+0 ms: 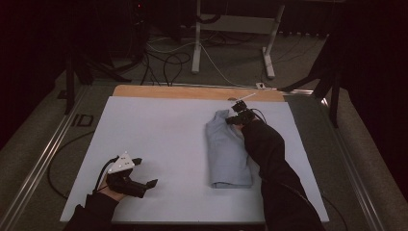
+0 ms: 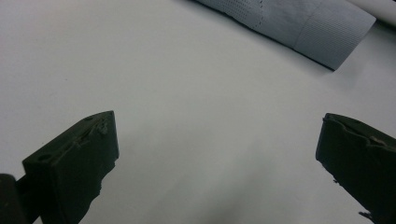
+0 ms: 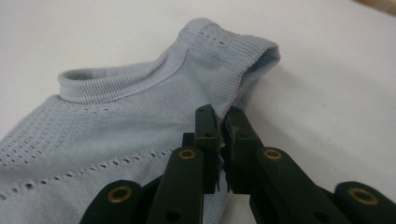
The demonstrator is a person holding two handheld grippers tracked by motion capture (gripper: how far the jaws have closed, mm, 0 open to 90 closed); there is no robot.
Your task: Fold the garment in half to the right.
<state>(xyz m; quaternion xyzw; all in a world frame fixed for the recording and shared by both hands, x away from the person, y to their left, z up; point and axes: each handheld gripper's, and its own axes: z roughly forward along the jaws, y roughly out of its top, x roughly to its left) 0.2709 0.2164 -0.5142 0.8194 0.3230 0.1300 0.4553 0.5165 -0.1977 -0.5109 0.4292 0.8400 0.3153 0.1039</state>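
Note:
A light blue knitted garment (image 1: 228, 151) lies folded lengthwise on the white sheet (image 1: 159, 130), right of the middle. My right gripper (image 1: 237, 118) is at its far end, the sleeved arm lying along the garment's right side. In the right gripper view the jaws (image 3: 223, 117) are pressed together on a fold of the garment (image 3: 140, 107) just below its ribbed edge (image 3: 233, 46). My left gripper (image 1: 148, 172) rests at the near left of the sheet, jaws wide apart and holding nothing. In the left gripper view (image 2: 219, 121) bare sheet lies between the jaws, with the garment's end (image 2: 303, 28) at the top right.
A strip of wooden tabletop (image 1: 192, 92) shows past the sheet's far edge. Metal rails (image 1: 43, 159) run along both sides of the table. Beyond it are floor cables (image 1: 168, 62) and a white desk frame (image 1: 197, 43).

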